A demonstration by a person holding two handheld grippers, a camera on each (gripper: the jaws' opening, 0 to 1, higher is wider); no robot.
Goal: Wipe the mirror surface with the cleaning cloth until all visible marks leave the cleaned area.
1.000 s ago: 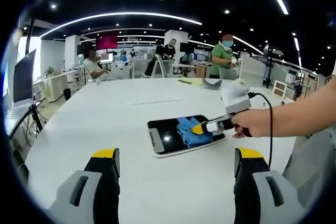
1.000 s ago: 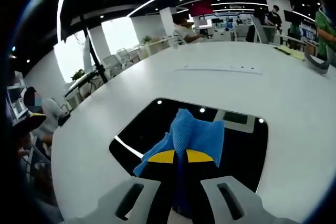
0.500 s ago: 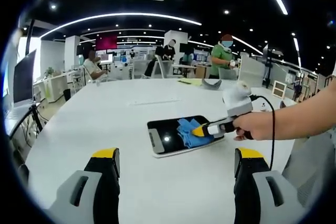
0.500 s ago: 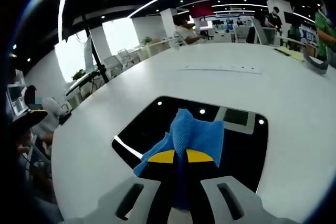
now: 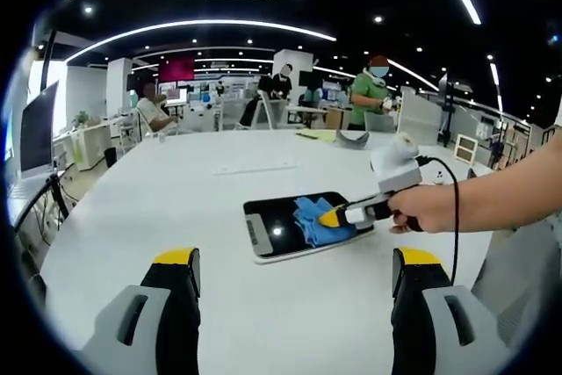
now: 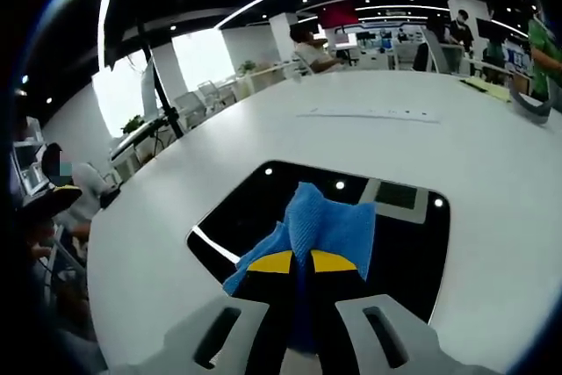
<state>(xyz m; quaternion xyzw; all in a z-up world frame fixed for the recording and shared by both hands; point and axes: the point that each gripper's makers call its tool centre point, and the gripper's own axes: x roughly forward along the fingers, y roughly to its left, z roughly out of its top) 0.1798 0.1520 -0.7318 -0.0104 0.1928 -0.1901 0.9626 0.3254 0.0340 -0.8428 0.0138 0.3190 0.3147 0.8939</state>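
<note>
Landmark: the mirror (image 5: pixel 294 227), flat on the white table (image 5: pixel 176 208). Left gripper (image 5: pixel 294 274) hung short of the mirror, well apart from it, jaws spread wide, holding nothing. Blue cloth (image 5: pixel 314 220) lay on the mirror's right half. Right gripper (image 5: pixel 335 214), held by a hand (image 5: pixel 424 209), reached in from the mirror's right edge, jaws clamped tight on the cloth (image 6: pixel 323 224), pressing it onto the mirror glass (image 6: pixel 255 208).
</note>
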